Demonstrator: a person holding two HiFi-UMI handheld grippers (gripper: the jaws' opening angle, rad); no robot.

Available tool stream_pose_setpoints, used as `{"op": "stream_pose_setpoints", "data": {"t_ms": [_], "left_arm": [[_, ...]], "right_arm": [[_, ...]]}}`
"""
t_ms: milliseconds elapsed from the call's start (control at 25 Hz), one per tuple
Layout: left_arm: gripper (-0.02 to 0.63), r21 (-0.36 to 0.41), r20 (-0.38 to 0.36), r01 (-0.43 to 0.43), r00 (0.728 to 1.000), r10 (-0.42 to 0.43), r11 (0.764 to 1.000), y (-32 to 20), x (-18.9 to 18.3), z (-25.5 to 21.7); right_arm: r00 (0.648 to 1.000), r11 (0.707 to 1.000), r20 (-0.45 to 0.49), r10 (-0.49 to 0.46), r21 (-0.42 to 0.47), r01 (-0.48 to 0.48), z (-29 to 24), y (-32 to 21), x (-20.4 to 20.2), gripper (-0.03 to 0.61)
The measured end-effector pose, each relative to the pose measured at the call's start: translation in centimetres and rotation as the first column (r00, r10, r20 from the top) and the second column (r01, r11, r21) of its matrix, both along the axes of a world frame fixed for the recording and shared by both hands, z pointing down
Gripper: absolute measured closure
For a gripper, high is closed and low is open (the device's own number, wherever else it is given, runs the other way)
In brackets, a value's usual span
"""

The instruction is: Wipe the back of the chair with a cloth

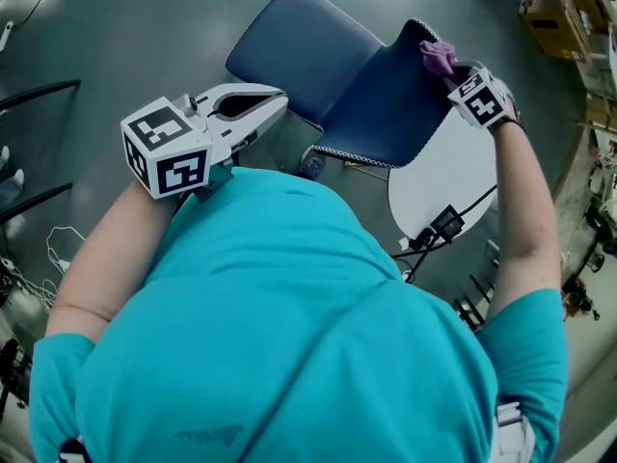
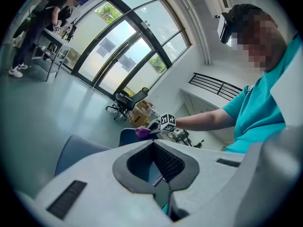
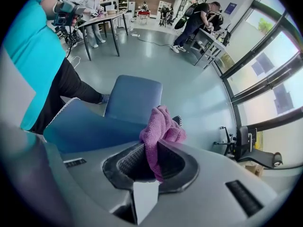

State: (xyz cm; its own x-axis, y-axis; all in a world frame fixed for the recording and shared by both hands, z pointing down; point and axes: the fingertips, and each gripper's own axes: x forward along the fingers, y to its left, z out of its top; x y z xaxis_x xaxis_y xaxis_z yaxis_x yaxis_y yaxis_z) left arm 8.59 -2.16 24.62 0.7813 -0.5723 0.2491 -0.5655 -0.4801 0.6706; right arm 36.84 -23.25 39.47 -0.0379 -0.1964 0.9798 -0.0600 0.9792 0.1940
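Note:
A blue chair stands in front of me; the head view shows its seat (image 1: 299,37) and its backrest (image 1: 386,95), which has white-stitched edging. My right gripper (image 1: 458,73) is shut on a purple cloth (image 1: 437,58), which is pressed at the backrest's top right corner. In the right gripper view the cloth (image 3: 161,126) bunches out between the jaws, over the backrest (image 3: 90,126) and the seat (image 3: 132,100). My left gripper (image 1: 275,99) is held up left of the chair, shut with nothing in it. Its own view shows the cloth (image 2: 142,132) and the right gripper (image 2: 154,125) far off.
A white round table (image 1: 453,177) with black cables (image 1: 439,225) stands right of the chair. Cardboard boxes (image 1: 559,8) sit at the far right. A black office chair (image 2: 125,102) stands by the windows. People work at tables (image 3: 102,20) across the room.

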Motion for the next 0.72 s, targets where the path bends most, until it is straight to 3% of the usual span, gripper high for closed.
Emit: {"op": "stream_pose_setpoints", "data": {"t_ms": [720], "left_arm": [[0.618,0.022,-0.013,-0.023,1.000,0.023,0.999,0.2,0.5,-1.3]], "right_arm": [[1.000,0.998,-0.026,0.004,-0.068,-0.005,-0.4,4.3,-0.3,0.520]]}}
